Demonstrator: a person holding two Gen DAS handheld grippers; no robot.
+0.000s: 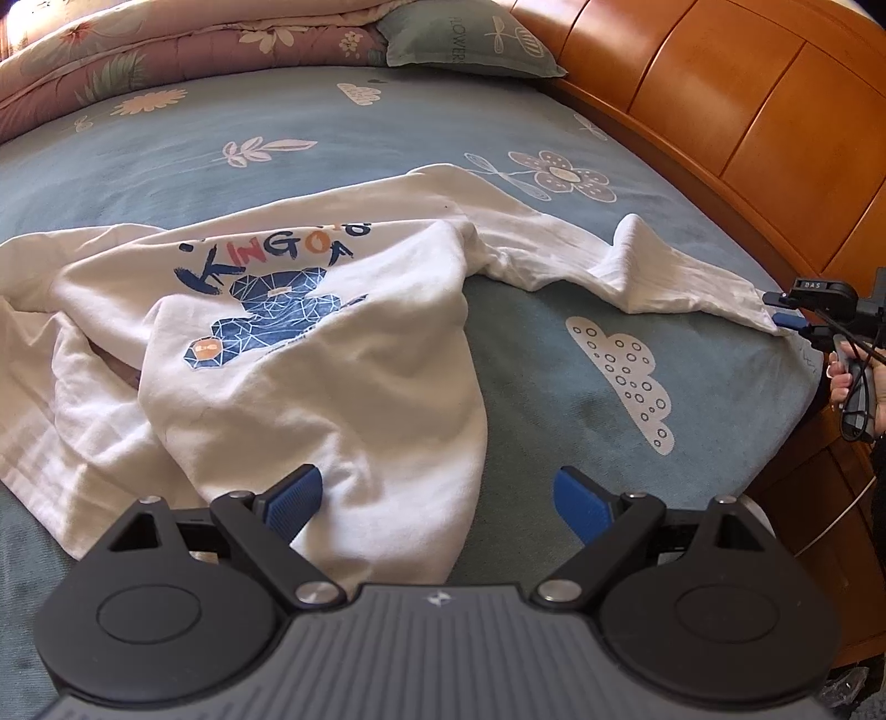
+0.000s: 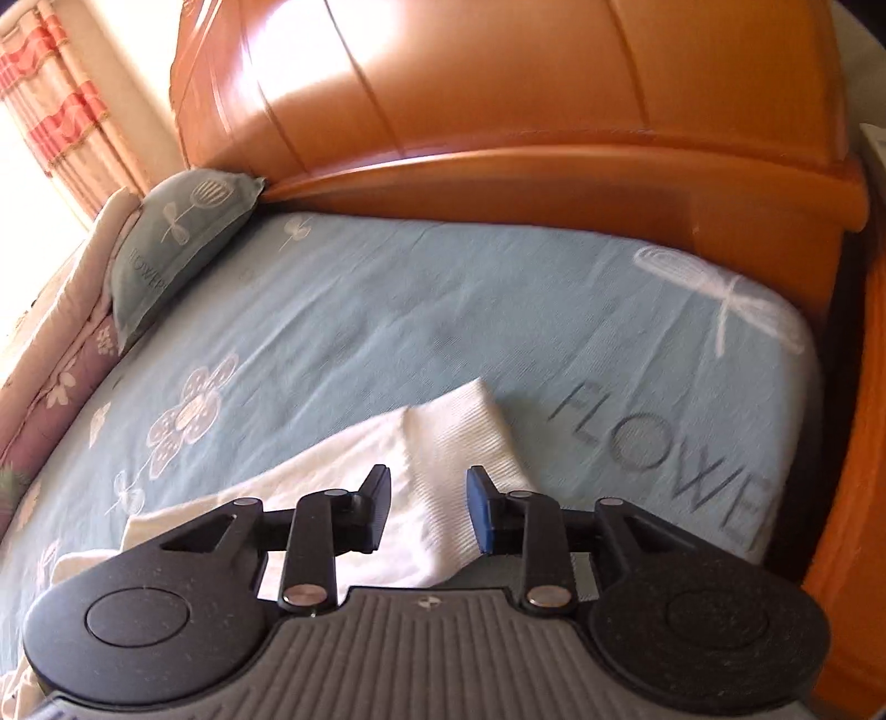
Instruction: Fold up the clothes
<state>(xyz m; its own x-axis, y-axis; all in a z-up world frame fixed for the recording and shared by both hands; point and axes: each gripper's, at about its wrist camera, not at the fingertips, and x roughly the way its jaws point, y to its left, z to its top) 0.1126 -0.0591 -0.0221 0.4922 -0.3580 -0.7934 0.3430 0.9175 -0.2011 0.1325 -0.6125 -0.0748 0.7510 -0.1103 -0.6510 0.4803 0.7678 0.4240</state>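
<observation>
A white long-sleeved shirt [image 1: 332, 354] with a blue "KING" print lies crumpled on the bed, its lower part folded over the print. My left gripper [image 1: 437, 490] hovers over the near hem, open wide, with cloth under its left finger [image 1: 296, 493]. One sleeve [image 1: 653, 271] stretches right to the bed's edge, where my right gripper [image 1: 789, 321] sits at the cuff, held by a hand [image 1: 841, 382]. In the right wrist view the ribbed cuff [image 2: 459, 432] lies flat on the sheet under the right gripper [image 2: 426, 487]. Its jaws stand apart and do not press the cloth.
The shirt lies on a blue sheet [image 1: 554, 399] printed with flowers and clouds. A wooden headboard [image 1: 720, 111] runs along the far right side. A green pillow [image 1: 465, 39] and a folded floral quilt [image 1: 166, 55] lie at the far end. Striped curtains [image 2: 50, 94] hang beyond.
</observation>
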